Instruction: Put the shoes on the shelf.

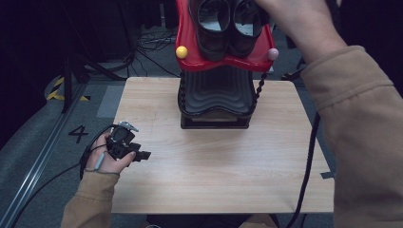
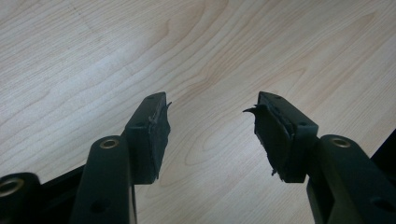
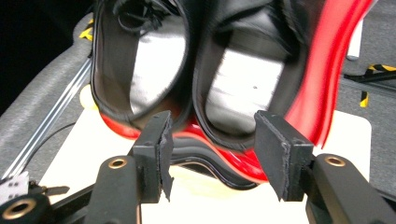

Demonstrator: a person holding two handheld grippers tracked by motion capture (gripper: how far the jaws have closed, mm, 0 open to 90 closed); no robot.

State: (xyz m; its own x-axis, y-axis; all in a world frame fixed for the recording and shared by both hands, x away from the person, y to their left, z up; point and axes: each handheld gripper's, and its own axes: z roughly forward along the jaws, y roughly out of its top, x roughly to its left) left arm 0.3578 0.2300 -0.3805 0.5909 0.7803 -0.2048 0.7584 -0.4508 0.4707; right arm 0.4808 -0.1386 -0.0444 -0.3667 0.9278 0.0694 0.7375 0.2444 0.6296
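Wooden table [image 1: 209,166], left gripper [image 2: 210,126] wide open, empty

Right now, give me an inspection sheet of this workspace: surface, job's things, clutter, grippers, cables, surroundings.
Surface: wooden table, bare light woodgrain across the front.
Job's things: two black shoes side by side on a red tray with a yellow knob and a pink knob; under it a black ribbed stand at the table's far middle.
Clutter: nothing seen.
Grippers: left gripper low over bare table, jaws open, empty; right gripper raised at the shoes' heels, jaws open, empty.
Cables: black cable runs down the table's right side; another trails from the left gripper; loose cables on the floor behind.
Surroundings: grey floor, a floor rail at left, yellow-black tape, a painted 4.
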